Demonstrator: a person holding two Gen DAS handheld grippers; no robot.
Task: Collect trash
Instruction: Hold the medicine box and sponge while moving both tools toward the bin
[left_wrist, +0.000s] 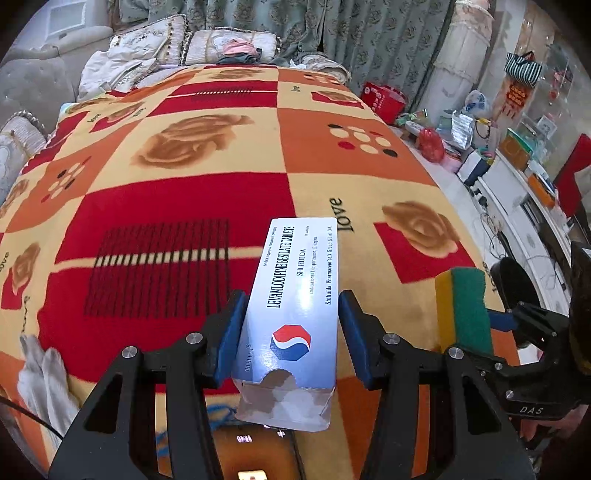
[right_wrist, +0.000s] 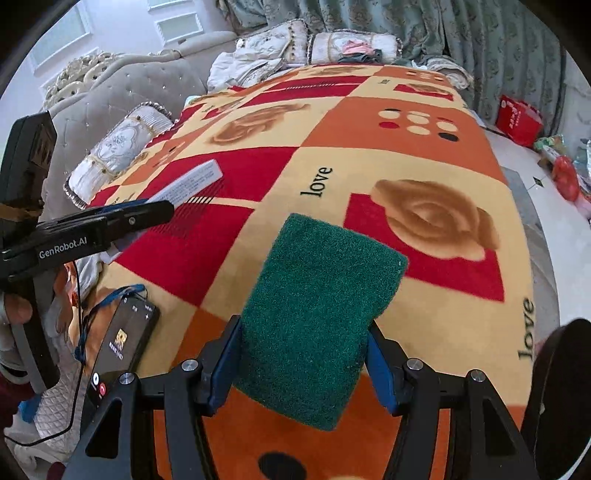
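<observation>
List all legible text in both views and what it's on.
"LEVAMLODIPINE BESYLATE TABLETS", "SHI HUI DA", "Shihuida Pharmaceuticals Group (Jilin) Ltd.": medicine box
"love": blanket
"GenRobot.AI": left gripper
"DAS": right gripper
Unreadable: box fine print, phone screen, red bag print.

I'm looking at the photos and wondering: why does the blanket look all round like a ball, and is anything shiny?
Left wrist view: the fisheye lens bulges the blanket, corners go black, and glare whitens part of the medicine box held in the left tool. Right wrist view: same bulge; the sponge in the right tool looks matte.
</observation>
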